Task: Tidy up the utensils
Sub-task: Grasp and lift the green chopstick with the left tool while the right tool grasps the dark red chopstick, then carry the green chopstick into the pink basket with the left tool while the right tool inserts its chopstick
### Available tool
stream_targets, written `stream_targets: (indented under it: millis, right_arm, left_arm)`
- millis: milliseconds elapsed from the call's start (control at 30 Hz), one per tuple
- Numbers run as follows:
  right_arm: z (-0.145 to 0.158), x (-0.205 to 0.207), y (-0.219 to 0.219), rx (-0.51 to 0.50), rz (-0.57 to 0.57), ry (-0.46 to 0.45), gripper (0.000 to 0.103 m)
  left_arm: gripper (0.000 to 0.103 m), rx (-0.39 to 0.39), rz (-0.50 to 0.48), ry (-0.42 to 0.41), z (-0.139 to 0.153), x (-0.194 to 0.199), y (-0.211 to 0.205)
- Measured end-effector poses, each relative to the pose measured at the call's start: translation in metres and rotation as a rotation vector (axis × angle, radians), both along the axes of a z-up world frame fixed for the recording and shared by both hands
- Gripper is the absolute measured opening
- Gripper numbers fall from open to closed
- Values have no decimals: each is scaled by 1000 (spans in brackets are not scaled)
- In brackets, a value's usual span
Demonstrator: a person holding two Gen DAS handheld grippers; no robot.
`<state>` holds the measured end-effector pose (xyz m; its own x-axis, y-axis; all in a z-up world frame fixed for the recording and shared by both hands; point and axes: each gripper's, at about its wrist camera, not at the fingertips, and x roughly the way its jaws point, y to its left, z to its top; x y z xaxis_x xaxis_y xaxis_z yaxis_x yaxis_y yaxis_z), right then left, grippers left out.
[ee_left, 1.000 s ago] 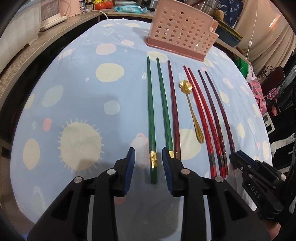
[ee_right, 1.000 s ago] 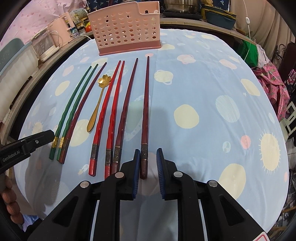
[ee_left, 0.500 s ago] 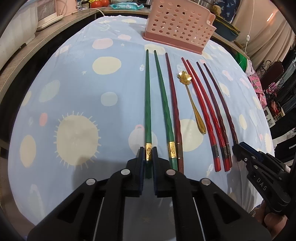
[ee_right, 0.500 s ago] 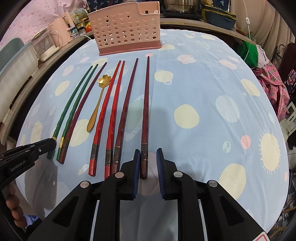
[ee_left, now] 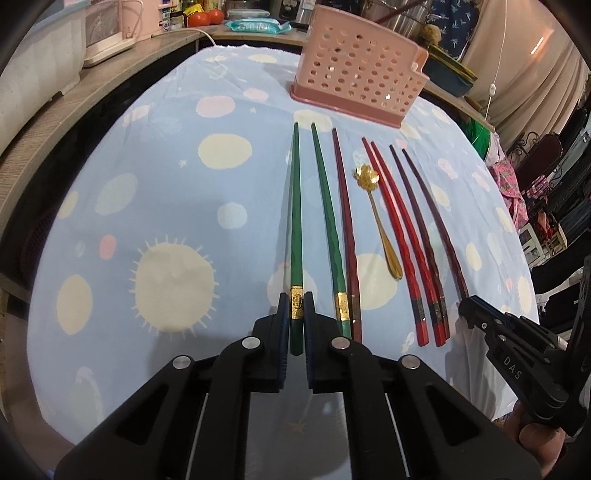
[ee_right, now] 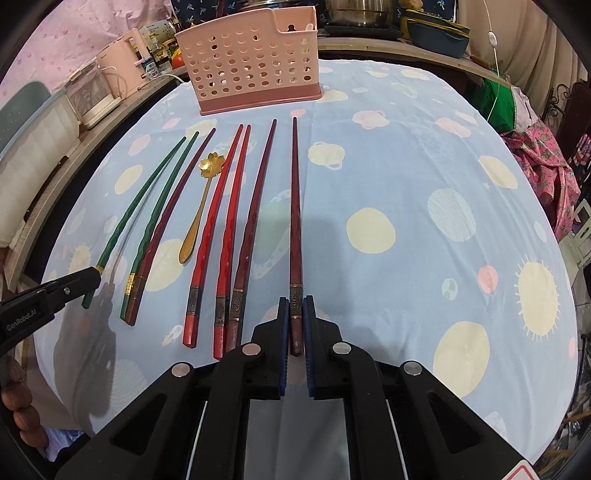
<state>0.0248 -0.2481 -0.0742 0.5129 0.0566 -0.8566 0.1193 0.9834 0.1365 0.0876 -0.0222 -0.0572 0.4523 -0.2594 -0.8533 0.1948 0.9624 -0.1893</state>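
Several chopsticks lie side by side on the blue cloth. My left gripper [ee_left: 296,306] is shut on the butt of the leftmost green chopstick [ee_left: 295,221], seen slightly lifted in the right wrist view [ee_right: 140,206]. My right gripper [ee_right: 296,314] is shut on the butt of the rightmost dark red chopstick [ee_right: 295,206]. Between them lie a second green chopstick [ee_left: 327,221], a dark red one [ee_left: 347,229], a gold flower spoon [ee_left: 380,218], two bright red chopsticks [ee_left: 402,236] and another dark red one [ee_right: 255,218]. The pink perforated holder [ee_left: 358,70] stands behind them.
A wooden counter [ee_left: 48,122] curves round the table's left side with white and pink appliances [ee_right: 118,74]. Pots and a dark tub [ee_right: 436,33] stand behind the holder. Clothes and chairs [ee_right: 543,158] are off the right edge.
My left gripper moved forward and closed on the leftmost green chopstick, then raised its butt end slightly. My right gripper closed tighter on the dark red chopstick.
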Motion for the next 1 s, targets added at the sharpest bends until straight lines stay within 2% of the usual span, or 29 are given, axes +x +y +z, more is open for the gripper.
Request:
stream_targets:
  millis: [267,667,1000]
  right_arm:
    - [23,-1,-9,10,-18,-58,7]
    - [107,22,-36,11,-70,-272,7]
    - [157,55,-49,-6,-82,-391,7]
  left_arm:
    - [7,-33,31,-69,33,4,10]
    - [7,-77,73,-220,100,33,24]
    - [7,-85,95,-344,151,71,24]
